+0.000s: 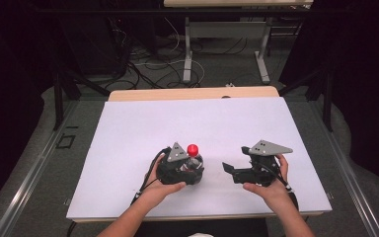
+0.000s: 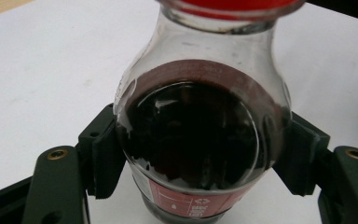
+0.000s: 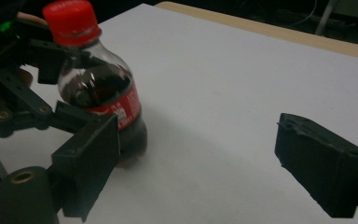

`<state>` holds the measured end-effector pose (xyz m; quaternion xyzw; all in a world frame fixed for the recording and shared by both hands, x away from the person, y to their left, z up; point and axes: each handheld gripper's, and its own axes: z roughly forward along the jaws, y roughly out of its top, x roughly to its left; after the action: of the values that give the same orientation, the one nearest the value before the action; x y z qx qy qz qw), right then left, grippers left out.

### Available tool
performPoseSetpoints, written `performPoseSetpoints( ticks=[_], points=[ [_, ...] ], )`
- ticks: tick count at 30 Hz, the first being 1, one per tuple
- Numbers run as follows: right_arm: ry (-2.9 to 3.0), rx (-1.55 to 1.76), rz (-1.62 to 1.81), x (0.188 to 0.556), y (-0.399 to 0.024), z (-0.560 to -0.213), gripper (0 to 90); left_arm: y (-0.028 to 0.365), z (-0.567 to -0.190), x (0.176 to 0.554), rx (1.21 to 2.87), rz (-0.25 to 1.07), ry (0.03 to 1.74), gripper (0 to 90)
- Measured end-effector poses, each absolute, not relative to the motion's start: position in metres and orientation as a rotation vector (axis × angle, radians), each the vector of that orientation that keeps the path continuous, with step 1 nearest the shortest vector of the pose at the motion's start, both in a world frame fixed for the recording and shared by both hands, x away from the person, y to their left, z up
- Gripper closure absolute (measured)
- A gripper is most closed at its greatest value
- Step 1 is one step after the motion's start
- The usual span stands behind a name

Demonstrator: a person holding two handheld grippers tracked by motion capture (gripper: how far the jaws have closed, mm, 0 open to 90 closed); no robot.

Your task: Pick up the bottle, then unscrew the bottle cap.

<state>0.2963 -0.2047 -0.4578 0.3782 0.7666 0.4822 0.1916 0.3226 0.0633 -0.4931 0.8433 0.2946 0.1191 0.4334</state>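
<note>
A small cola bottle (image 1: 193, 159) with a red cap (image 1: 193, 149) stands upright on the white table top (image 1: 128, 128), near its front middle. My left gripper (image 1: 195, 171) is shut on the bottle's body. In the left gripper view both pads (image 2: 103, 156) press against the sides of the bottle (image 2: 191, 130), just above its red label. My right gripper (image 1: 231, 173) is a short way to the right of the bottle, open and holding nothing. In the right gripper view its jaws stand wide apart (image 3: 205, 158), with the bottle (image 3: 98, 93) and the left gripper (image 3: 23, 109) at the left.
A wooden strip (image 1: 192, 93) runs along the table's far edge. Beyond it are a metal table frame (image 1: 187, 54) and loose cables (image 1: 143, 64) on the floor. Black frame bars (image 1: 58, 98) stand at both sides.
</note>
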Motion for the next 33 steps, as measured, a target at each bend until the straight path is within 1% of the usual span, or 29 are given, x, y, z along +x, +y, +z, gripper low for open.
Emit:
performPoseSetpoints(
  ticks=[3,10,14,15,16,22,23,24,28,33],
  points=[
    [2.141,1.041,1.384,0.294,-0.199,-0.453,14.9,0.06,-0.493,0.319,2.101,0.275,0.726,29.2],
    [2.156,1.0,1.399,0.293,-0.184,-0.443,16.0,0.058,-0.491,0.316,2.078,0.283,0.722,29.2],
    [2.173,0.983,1.414,0.294,-0.177,-0.437,21.4,0.057,-0.492,0.315,2.087,0.288,0.717,29.3],
    [2.178,0.975,1.413,0.294,-0.174,-0.435,22.8,0.057,-0.491,0.315,2.099,0.27,0.717,29.3],
    [2.176,0.968,1.409,0.294,-0.172,-0.434,24.0,0.056,-0.493,0.315,2.086,0.284,0.719,29.2],
    [2.211,0.953,1.387,0.297,-0.16,-0.43,24.3,0.055,-0.493,0.314,2.088,0.288,0.715,29.3],
    [2.208,0.952,1.394,0.298,-0.159,-0.43,25.5,0.054,-0.493,0.313,2.094,0.277,0.719,29.3],
    [2.219,0.963,1.394,0.298,-0.157,-0.429,28.7,0.054,-0.493,0.313,2.094,0.277,0.719,29.3],
    [2.239,0.937,1.399,0.297,-0.149,-0.427,29.3,0.054,-0.494,0.313,2.108,0.275,0.719,29.3],
    [2.233,0.9,1.4,0.297,-0.14,-0.426,34.7,0.051,-0.496,0.312,2.098,0.289,0.722,29.3]
  ],
)
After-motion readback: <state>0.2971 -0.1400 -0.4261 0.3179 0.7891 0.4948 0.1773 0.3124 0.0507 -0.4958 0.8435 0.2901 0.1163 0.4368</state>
